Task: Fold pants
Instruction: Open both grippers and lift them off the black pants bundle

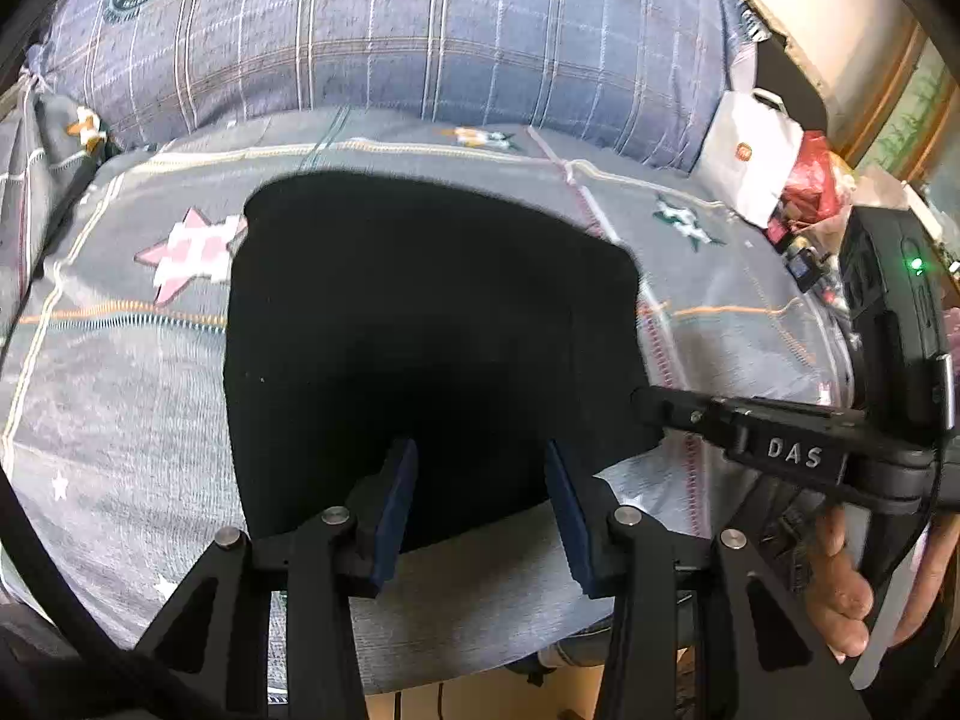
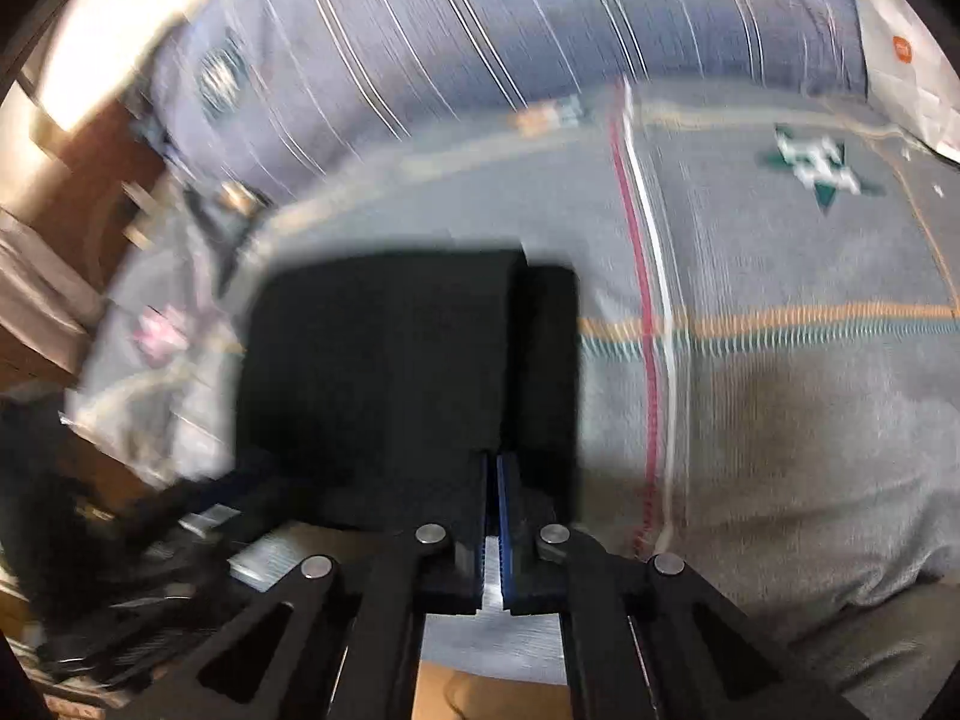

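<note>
Grey patchwork bedding (image 1: pixel 120 396) with stitched stars covers a bed, and a large blue plaid pillow (image 1: pixel 384 42) lies along its far side. A white paper bag (image 1: pixel 747 156) and red clutter sit at the far right corner. On the bedding, near the front edge, lie the black pants (image 1: pixel 420 330), already folded into a compact, roughly rectangular block. Their long axis looks to run away from the viewer, toward the pillow.

From the left wrist view, the left gripper (image 1: pixel 480 516) hovers over the near edge of the pants, its blue-padded jaws spread wide and holding nothing. The dark cloth lies straight ahead of it, between and beyond the pads. The right gripper's body (image 1: pixel 798 450) reaches in from the right, its tip meeting the right edge of the pants.

From the right wrist view, which is motion-blurred, the right gripper (image 2: pixel 495 480) has its jaws pressed almost together at the near edge of the pants (image 2: pixel 384 360); whether cloth is pinched between them cannot be told. A narrower layer shows along the right side of the fold.

Both grippers sit at the near edge, the left more central. Bare bedding lies open left, right and beyond; the bed's front edge is close behind the grippers, so room to move lies forward.
</note>
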### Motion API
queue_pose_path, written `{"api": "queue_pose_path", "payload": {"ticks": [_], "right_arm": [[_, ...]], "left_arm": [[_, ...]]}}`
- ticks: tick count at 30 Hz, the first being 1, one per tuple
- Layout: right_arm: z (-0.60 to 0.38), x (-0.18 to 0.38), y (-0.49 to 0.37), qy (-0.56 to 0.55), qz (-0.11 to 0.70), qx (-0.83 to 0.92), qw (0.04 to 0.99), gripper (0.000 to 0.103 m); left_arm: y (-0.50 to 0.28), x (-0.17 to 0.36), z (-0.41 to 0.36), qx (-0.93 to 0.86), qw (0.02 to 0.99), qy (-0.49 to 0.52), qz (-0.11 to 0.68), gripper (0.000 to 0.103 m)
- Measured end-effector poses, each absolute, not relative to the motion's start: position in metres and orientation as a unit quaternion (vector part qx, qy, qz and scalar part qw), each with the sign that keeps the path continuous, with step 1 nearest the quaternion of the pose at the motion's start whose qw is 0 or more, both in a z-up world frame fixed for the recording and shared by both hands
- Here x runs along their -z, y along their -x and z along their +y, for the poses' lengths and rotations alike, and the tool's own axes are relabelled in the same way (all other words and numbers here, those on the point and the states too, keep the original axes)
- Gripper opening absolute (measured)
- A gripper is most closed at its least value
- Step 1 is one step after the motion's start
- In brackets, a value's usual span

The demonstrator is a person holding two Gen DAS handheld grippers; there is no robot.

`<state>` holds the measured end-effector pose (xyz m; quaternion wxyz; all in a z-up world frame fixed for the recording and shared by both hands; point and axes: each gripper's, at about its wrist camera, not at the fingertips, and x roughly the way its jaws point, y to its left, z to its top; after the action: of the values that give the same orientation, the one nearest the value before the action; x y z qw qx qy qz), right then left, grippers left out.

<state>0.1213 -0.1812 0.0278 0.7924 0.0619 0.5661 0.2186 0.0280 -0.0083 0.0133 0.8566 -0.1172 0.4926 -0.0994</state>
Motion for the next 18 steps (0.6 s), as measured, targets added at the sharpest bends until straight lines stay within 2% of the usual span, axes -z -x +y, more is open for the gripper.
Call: {"api": "queue_pose_path", "payload": {"ticks": [5, 11, 16, 18], "right_arm": [[-0.177, -0.025, -0.125, -0.063, 0.559, -0.227, 0.795, 0.004], [-0.198, -0.014, -0.130, -0.156, 0.566, -0.236, 0.774, 0.007], [-0.206, -0.017, -0.129, -0.187, 0.565, -0.232, 0.769, 0.011], [-0.216, -0.033, -0.123, -0.202, 0.533, -0.242, 0.785, 0.011]], "left_arm": [[-0.012, -0.029, 0.005, 0.085, 0.864, 0.148, 0.474, 0.046], [0.004, -0.044, 0.033, 0.035, 0.861, 0.174, 0.476, 0.049], [0.025, -0.071, 0.052, 0.018, 0.861, 0.204, 0.466, 0.049], [0.030, -0.086, 0.053, 0.012, 0.867, 0.200, 0.456, 0.050]]}}
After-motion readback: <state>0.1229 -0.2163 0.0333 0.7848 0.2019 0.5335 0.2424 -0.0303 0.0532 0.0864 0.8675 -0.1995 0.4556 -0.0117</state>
